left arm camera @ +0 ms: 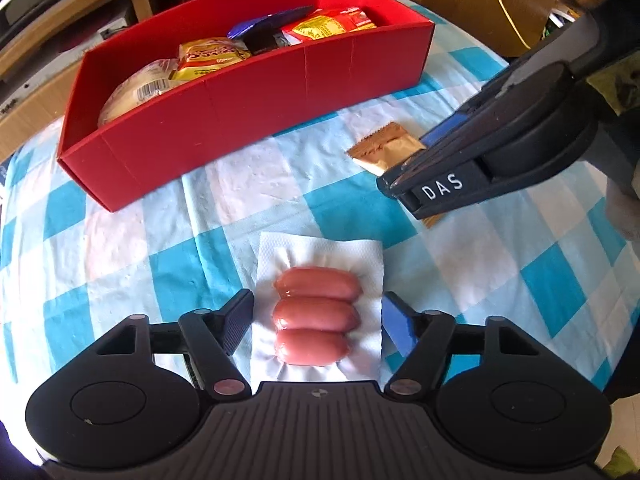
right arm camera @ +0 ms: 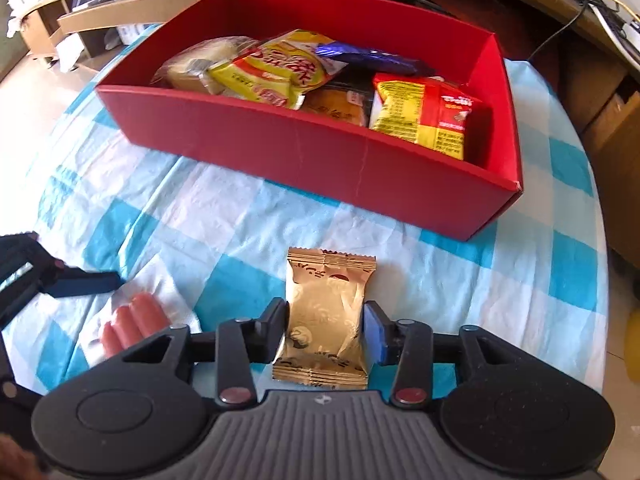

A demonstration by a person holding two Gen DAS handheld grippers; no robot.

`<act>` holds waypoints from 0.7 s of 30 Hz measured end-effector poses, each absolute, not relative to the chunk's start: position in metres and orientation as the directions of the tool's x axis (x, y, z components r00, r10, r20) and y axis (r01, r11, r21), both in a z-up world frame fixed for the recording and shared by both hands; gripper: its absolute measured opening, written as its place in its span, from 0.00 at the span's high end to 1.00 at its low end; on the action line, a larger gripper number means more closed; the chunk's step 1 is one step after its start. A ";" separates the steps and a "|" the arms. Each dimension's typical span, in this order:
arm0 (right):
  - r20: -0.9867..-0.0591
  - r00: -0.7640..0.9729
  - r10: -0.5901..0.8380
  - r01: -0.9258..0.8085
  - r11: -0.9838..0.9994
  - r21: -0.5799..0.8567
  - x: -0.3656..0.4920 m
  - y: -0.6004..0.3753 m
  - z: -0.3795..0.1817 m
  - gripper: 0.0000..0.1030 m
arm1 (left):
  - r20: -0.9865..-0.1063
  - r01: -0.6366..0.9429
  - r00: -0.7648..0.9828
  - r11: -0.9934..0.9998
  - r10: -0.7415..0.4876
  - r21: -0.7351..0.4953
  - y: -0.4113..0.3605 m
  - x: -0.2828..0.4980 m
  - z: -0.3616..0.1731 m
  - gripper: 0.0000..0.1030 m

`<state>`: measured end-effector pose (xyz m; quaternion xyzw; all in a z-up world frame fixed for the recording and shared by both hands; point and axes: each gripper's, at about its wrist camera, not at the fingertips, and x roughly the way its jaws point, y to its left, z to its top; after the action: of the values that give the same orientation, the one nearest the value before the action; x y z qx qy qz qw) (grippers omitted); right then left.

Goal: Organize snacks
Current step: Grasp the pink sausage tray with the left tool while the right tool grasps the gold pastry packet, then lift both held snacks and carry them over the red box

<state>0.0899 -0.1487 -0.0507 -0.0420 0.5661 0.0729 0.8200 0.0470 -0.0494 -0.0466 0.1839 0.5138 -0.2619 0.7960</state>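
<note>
lengthwise toward box (right arm camera: 320, 160): gold packet (right arm camera: 325, 320)

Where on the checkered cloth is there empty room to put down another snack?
The checkered cloth lies bare between the red box and the sausage pack, and to the right of the gold packet. Inside the box it is crowded with snacks. The left tool straddles the sausages; the right tool pinches the gold packet.

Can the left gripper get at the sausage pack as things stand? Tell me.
Probably yes. The left gripper is open with a finger on either side of the sausage pack, nothing between. The right gripper, shut on the gold packet, sits off to the side.
</note>
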 end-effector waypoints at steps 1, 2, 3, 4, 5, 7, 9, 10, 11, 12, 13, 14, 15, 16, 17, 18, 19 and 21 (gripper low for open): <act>-0.936 0.345 0.071 -0.169 0.986 0.013 0.088 -0.149 -0.051 0.59 | -0.914 0.604 0.338 0.797 -0.224 0.028 -0.050 0.046 -0.047 0.27; -0.936 0.346 0.068 -0.169 0.986 0.009 0.086 -0.150 -0.051 0.59 | -0.914 0.603 0.339 0.797 -0.222 0.030 -0.050 0.045 -0.046 0.28; -0.936 0.346 0.067 -0.166 0.986 0.009 0.083 -0.151 -0.050 0.59 | -0.915 0.600 0.336 0.799 -0.224 0.025 -0.049 0.045 -0.045 0.28; -0.936 0.345 0.071 -0.164 0.986 0.014 0.081 -0.153 -0.049 0.59 | -0.915 0.594 0.333 0.804 -0.228 0.016 -0.048 0.045 -0.044 0.28; -0.934 0.348 0.076 -0.158 0.987 0.022 0.078 -0.154 -0.048 0.59 | -0.914 0.587 0.333 0.810 -0.231 0.009 -0.046 0.046 -0.044 0.28; -0.929 0.360 0.087 -0.148 0.988 0.035 0.073 -0.157 -0.042 0.59 | -0.910 0.578 0.340 0.816 -0.236 0.005 -0.044 0.047 -0.040 0.28; -0.922 0.376 0.097 -0.140 0.989 0.047 0.069 -0.159 -0.034 0.59 | -0.903 0.571 0.349 0.821 -0.249 -0.006 -0.041 0.046 -0.035 0.28; -0.918 0.383 0.099 -0.137 0.989 0.050 0.068 -0.159 -0.031 0.59 | -0.900 0.568 0.353 0.823 -0.255 -0.011 -0.040 0.046 -0.032 0.28; -0.915 0.391 0.104 -0.134 0.989 0.055 0.066 -0.159 -0.028 0.59 | -0.896 0.565 0.359 0.825 -0.260 -0.013 -0.040 0.046 -0.030 0.28; -0.911 0.397 0.112 -0.131 0.989 0.065 0.065 -0.160 -0.025 0.59 | -0.893 0.563 0.363 0.827 -0.266 -0.017 -0.039 0.046 -0.027 0.28; -0.908 0.403 0.116 -0.129 0.989 0.070 0.064 -0.160 -0.022 0.59 | -0.890 0.559 0.367 0.829 -0.271 -0.022 -0.039 0.047 -0.025 0.28; -0.905 0.410 0.112 -0.127 0.990 0.065 0.062 -0.160 -0.020 0.59 | -0.888 0.555 0.370 0.831 -0.274 -0.025 -0.038 0.048 -0.024 0.28; -0.903 0.417 0.104 -0.124 0.991 0.056 0.060 -0.160 -0.018 0.59 | -0.886 0.550 0.375 0.835 -0.275 -0.026 -0.038 0.048 -0.022 0.28; -0.902 0.420 0.101 -0.121 0.991 0.055 0.058 -0.160 -0.018 0.59 | -0.884 0.545 0.379 0.838 -0.274 -0.026 -0.037 0.049 -0.022 0.28; -0.902 0.420 0.101 -0.120 0.991 0.055 0.056 -0.161 -0.017 0.59 | -0.883 0.541 0.381 0.841 -0.273 -0.027 -0.037 0.049 -0.021 0.28; -0.902 0.421 0.099 -0.119 0.992 0.053 0.053 -0.161 -0.017 0.59 | -0.882 0.536 0.384 0.844 -0.273 -0.028 -0.036 0.050 -0.020 0.28; -0.901 0.422 0.099 -0.120 0.991 0.053 0.051 -0.161 -0.018 0.59 | -0.882 0.532 0.385 0.846 -0.272 -0.029 -0.035 0.050 -0.020 0.28; -0.901 0.422 0.101 -0.123 0.991 0.053 0.047 -0.159 -0.018 0.59 | -0.881 0.526 0.389 0.850 -0.270 -0.029 -0.035 0.051 -0.019 0.28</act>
<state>0.0468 -0.1595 -0.0184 -0.0105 0.5333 0.0665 0.8432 0.0514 -0.0347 -0.0189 0.1286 0.4970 -0.2418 0.8234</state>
